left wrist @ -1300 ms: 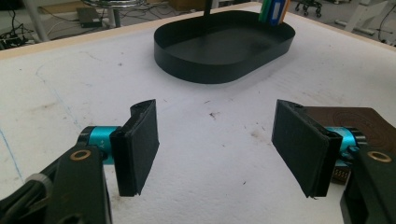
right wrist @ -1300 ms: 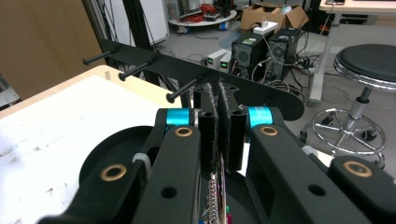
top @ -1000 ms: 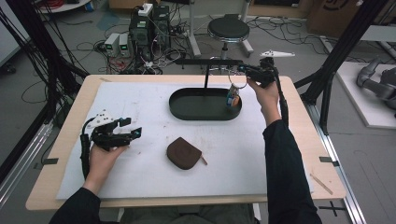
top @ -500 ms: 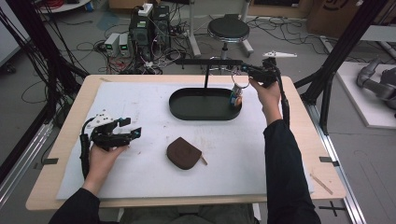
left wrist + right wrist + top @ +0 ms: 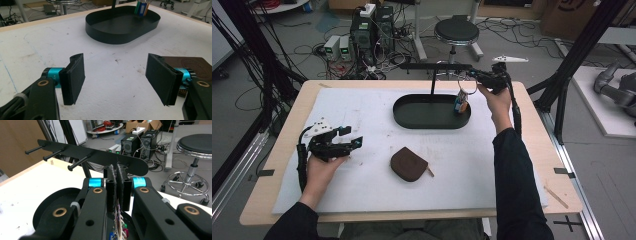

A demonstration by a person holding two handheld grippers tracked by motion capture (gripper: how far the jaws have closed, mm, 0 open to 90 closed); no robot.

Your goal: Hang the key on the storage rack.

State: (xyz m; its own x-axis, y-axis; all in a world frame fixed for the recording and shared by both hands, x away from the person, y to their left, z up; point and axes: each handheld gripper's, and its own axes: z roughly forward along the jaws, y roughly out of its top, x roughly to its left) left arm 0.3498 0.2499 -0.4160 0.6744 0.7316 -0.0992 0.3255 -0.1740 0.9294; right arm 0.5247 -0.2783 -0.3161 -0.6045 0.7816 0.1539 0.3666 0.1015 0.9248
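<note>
Your right gripper [image 5: 117, 173] pinches a keyring [image 5: 461, 102] whose loop is hidden between the jaws. Your left gripper [image 5: 116, 76] gapes, half covering the brown pouch [image 5: 193, 63].

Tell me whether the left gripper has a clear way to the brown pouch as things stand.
Probably yes. The left gripper hovers open over the white mat, and the brown pouch lies flat just beside it with nothing between them. In the left gripper view the pouch already sits right behind one jaw.
</note>
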